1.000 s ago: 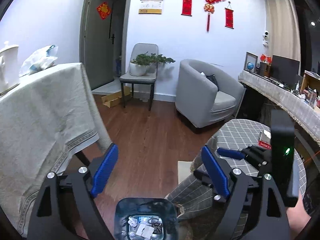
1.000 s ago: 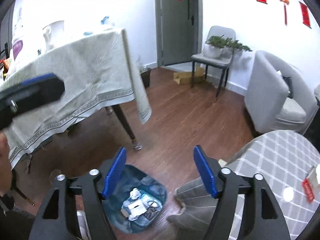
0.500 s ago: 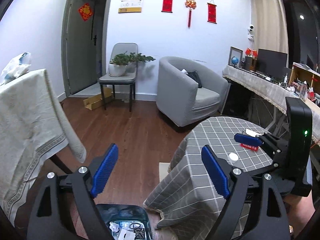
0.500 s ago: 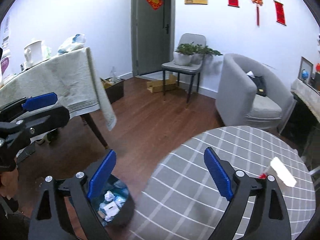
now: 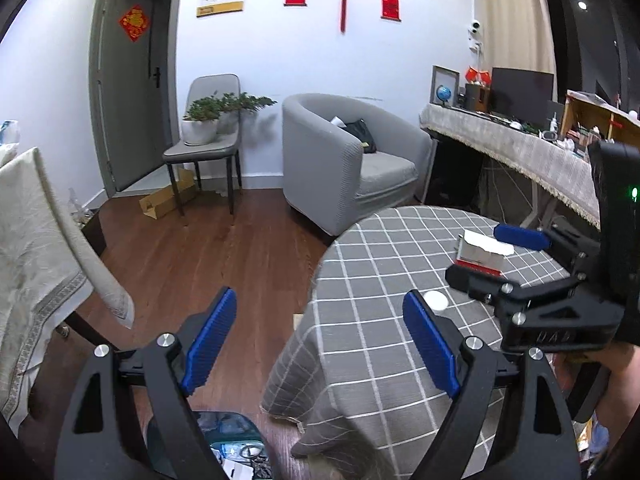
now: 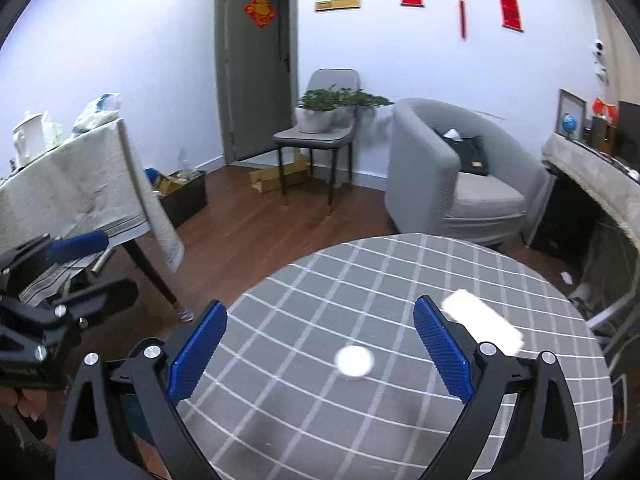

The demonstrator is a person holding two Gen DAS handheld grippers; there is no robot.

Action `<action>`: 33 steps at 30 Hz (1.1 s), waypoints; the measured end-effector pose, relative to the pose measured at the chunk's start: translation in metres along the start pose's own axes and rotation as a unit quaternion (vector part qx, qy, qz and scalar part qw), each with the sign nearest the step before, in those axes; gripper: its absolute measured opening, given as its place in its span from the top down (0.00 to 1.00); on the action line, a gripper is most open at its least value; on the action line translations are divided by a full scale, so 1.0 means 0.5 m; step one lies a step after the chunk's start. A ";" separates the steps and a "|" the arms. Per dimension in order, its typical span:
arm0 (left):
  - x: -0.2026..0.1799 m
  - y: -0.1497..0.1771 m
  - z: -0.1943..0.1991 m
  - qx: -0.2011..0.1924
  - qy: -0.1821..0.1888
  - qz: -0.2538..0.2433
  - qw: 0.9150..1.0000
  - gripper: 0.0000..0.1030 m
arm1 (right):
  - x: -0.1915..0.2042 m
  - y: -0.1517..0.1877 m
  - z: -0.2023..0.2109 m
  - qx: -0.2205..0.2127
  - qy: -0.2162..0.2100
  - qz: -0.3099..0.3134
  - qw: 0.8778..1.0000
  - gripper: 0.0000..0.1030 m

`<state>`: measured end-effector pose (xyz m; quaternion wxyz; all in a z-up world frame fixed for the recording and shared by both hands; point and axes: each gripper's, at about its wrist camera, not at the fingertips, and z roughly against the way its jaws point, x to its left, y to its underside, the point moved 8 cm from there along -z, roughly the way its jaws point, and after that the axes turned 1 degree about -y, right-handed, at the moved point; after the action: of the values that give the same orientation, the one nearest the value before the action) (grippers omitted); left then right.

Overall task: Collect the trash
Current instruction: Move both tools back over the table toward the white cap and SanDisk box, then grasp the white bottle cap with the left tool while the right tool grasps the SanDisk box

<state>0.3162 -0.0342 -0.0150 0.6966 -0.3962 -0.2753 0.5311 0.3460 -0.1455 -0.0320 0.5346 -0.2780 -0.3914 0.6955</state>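
A round table with a grey checked cloth carries a small white disc and a red-and-white carton. My right gripper hovers over the table, its jaws opening with nothing between the pads. The disc lies on the cloth below the gap, and the carton lies just beyond the right finger. My left gripper is open and empty over the table's left edge. Under it stands a dark bin holding scraps.
A grey armchair and a chair with a potted plant stand by the far wall. A table draped in beige cloth is at the left and a cluttered desk at the right. Wooden floor lies between.
Both views have swung right, from the bin and floor onto the round table. The right jaws have spread wider. The bin has dropped to the bottom edge of the left view.
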 end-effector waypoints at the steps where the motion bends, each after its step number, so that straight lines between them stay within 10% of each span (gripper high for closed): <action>1: -0.010 0.003 -0.007 0.003 0.003 -0.002 1.000 0.15 | -0.011 0.002 0.002 0.000 0.003 -0.004 1.000 0.07; 33: -0.235 0.064 -0.219 0.101 0.057 -0.089 0.989 0.32 | -0.270 0.035 -0.028 0.017 0.035 -0.157 0.987 0.05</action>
<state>0.3544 -0.1714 -0.0961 0.7920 -0.3273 -0.2145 0.4686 0.3851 -0.2738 -0.0586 0.6549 -0.2283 -0.3996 0.5994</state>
